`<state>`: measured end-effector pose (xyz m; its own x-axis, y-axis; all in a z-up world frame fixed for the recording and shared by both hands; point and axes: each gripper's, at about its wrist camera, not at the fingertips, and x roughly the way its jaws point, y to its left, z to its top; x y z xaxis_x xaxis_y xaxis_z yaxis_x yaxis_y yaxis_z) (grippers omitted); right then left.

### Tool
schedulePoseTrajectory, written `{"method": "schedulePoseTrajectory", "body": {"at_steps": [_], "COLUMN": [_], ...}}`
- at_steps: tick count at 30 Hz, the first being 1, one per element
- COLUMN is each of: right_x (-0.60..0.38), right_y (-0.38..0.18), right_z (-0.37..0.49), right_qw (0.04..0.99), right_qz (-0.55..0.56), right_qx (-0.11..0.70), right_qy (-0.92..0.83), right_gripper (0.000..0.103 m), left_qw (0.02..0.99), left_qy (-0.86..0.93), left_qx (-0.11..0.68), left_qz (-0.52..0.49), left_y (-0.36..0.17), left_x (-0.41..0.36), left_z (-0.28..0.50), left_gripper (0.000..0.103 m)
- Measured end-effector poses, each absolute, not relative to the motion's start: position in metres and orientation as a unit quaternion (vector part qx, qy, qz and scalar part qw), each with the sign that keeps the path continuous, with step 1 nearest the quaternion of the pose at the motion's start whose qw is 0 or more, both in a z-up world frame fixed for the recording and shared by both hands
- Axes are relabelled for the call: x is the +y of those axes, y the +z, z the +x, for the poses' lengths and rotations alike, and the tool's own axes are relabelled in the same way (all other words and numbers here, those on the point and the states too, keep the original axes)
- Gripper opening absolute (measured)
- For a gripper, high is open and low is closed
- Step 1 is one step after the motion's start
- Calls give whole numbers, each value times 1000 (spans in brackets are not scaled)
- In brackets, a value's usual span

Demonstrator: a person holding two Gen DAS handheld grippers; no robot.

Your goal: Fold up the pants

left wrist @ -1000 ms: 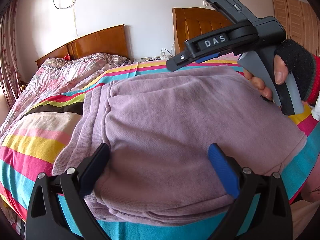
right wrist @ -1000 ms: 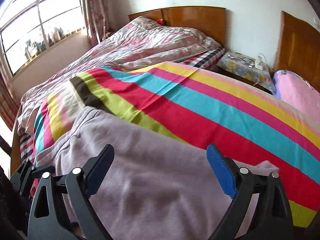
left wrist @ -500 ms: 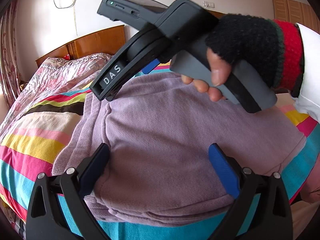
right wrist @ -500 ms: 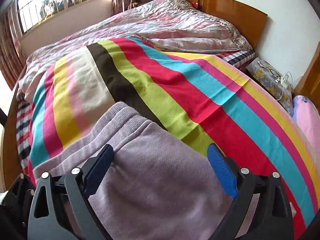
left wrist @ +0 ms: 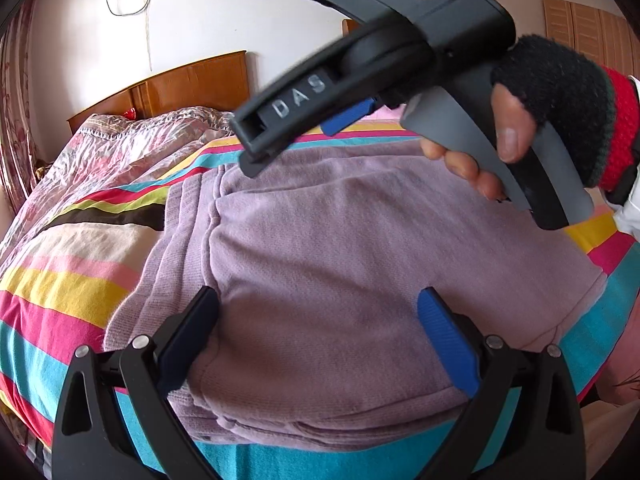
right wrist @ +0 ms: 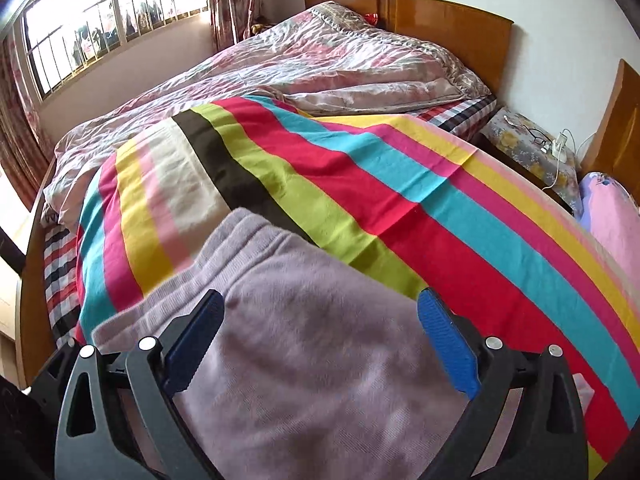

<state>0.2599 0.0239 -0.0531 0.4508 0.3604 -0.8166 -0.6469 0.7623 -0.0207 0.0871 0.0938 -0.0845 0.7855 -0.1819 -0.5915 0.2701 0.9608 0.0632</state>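
Pants [left wrist: 340,264] lie folded into a thick lilac bundle on the striped blanket [right wrist: 360,184] of the bed, near its edge closest to you, with the ribbed waistband end pointing toward the black and cream stripes. Your left tool [left wrist: 318,336] hangs low over the near side of the bundle, spread wide and holding nothing. Your right tool [right wrist: 320,340], gripped in your gloved hand [left wrist: 560,108], is raised over the far side and tilted down toward the waistband; it too is wide and empty.

The fold looks close to finished, so the risk now is undoing it. If a fingertip of either tool catches the loose top layer as you move, the stacked edges along the near side could slide apart. If you pinch only the upper layer, lifting would peel it open rather than carry the whole bundle. The bundle also sits close to the bed's edge, so a push toward you could tip it off. The soft knit will probably sag if it is gripped at just one corner.
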Motion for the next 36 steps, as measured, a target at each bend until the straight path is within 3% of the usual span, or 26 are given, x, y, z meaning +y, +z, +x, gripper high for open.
{"method": "schedulePoseTrajectory", "body": {"at_steps": [4, 9, 15, 19, 22, 27, 32, 36], "right_x": [-37, -139, -163, -206, -207, -163, -138, -152], "right_y": [-60, -45, -74, -74, -63, -52, -83, -82], "right_z": [282, 266, 248, 243, 211, 125, 81, 61], "right_qw": [877, 903, 883, 905, 912, 923, 912, 920], "right_qz": [-116, 72, 6, 74, 94, -9, -97, -76], "right_qx": [424, 393, 433, 414, 383, 332, 356, 345], "right_qy": [193, 161, 181, 60, 112, 195, 180, 171], "right_gripper": [94, 95, 95, 95, 95, 96, 96, 96], "left_qw": [942, 942, 942, 941, 941, 941, 941, 941], "left_qy": [-119, -119, -117, -115, -114, -113, -110, -106], "left_qx": [305, 305, 306, 307, 307, 307, 307, 309], "left_qz": [74, 74, 77, 79, 81, 82, 85, 89], "left_y": [-85, -85, -85, -86, -86, -87, -88, -89], "left_x": [93, 94, 94, 91, 90, 89, 88, 85], "left_z": [88, 88, 89, 89, 91, 92, 92, 95], "left_gripper": [99, 100, 100, 100, 100, 100, 100, 101]}}
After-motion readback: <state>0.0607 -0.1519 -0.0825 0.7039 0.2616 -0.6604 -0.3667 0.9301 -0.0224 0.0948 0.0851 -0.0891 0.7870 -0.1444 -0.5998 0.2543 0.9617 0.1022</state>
